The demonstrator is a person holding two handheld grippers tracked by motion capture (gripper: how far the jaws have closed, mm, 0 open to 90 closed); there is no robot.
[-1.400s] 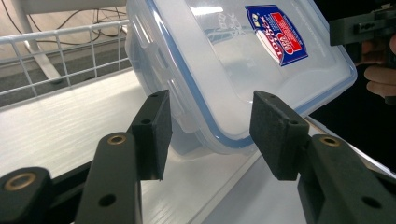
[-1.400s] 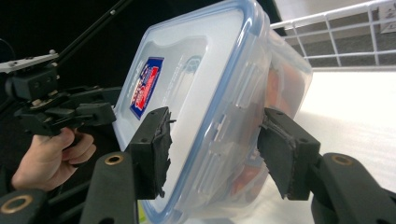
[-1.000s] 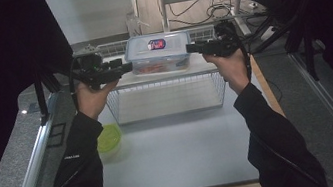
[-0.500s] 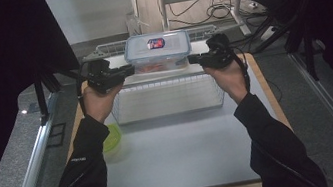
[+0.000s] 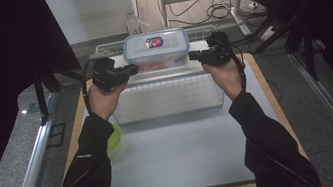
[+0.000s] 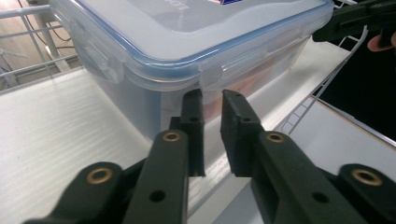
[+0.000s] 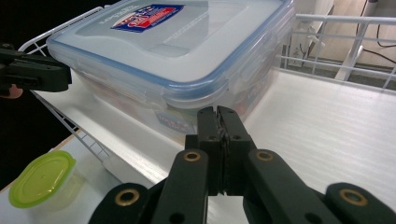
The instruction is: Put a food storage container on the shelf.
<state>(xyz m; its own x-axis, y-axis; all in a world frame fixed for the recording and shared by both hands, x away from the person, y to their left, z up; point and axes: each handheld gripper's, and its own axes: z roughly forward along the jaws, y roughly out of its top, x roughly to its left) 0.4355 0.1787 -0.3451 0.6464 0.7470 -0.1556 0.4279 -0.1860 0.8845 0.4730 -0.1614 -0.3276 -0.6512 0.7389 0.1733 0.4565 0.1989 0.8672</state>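
Note:
A clear lidded food container with a blue seal and a red-and-blue label stands on the white shelf of a wire rack. My left gripper points at its left side. In the left gripper view the container has a side latch just beyond my left gripper. Its jaws have just been closing and stand a narrow gap apart with nothing between them. My right gripper is at the container's right side. In the right gripper view the right gripper is shut and empty, close to the container.
A small tub with a green lid sits on the table left of the rack, half hidden by the left sleeve; it is also in the right gripper view. Wire rails border the shelf's back. Bare tabletop lies in front of the rack.
Both grippers' jaws have drawn together beside the container. The hands have edged slightly inward toward it; the container has not moved.

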